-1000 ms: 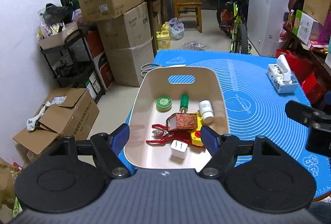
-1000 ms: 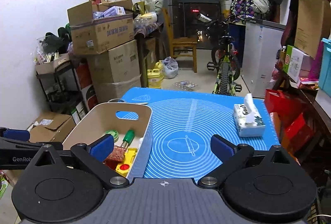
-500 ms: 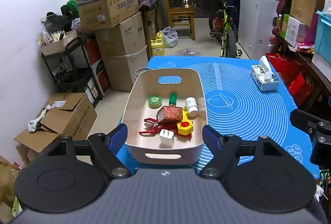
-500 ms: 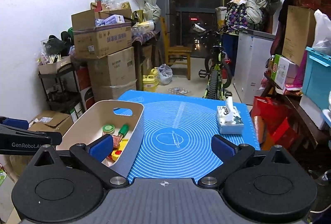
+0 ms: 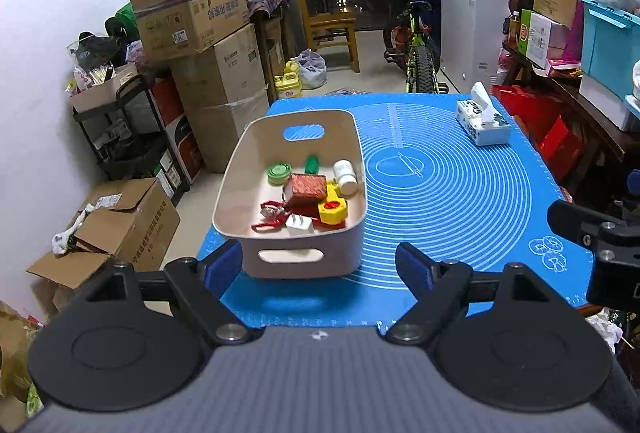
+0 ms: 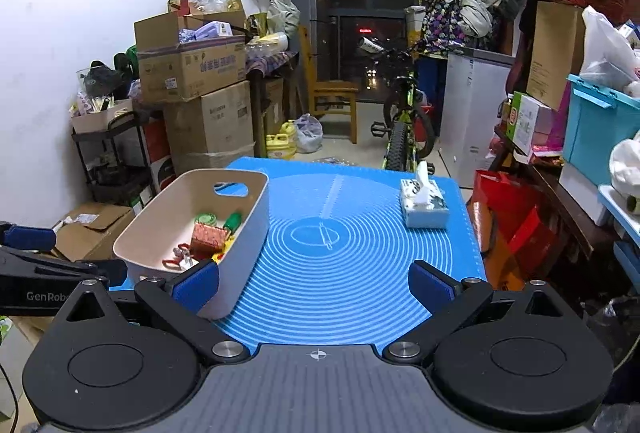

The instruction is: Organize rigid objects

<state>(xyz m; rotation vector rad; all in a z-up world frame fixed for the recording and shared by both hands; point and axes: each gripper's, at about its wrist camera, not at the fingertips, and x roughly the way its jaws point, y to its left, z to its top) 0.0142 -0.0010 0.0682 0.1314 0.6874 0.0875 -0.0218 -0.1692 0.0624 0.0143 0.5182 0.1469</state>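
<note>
In the left wrist view, the left hand-held gripper [image 5: 320, 265] is wide open and holds nothing. Just beyond it a beige bin [image 5: 296, 257] stands on the blue mat [image 5: 460, 201] of the table. Inside lie a green cap [image 5: 279, 172], a white bottle [image 5: 346, 176], a brown block [image 5: 307, 187], a yellow piece [image 5: 333, 209] and a white plug [image 5: 299, 225].

In the right wrist view, the right hand-held gripper [image 6: 316, 285] is also wide open and empty above the mat [image 6: 340, 273]. The bin [image 6: 244, 233] stands to its left, a tissue box [image 6: 425, 207] far right.
</note>
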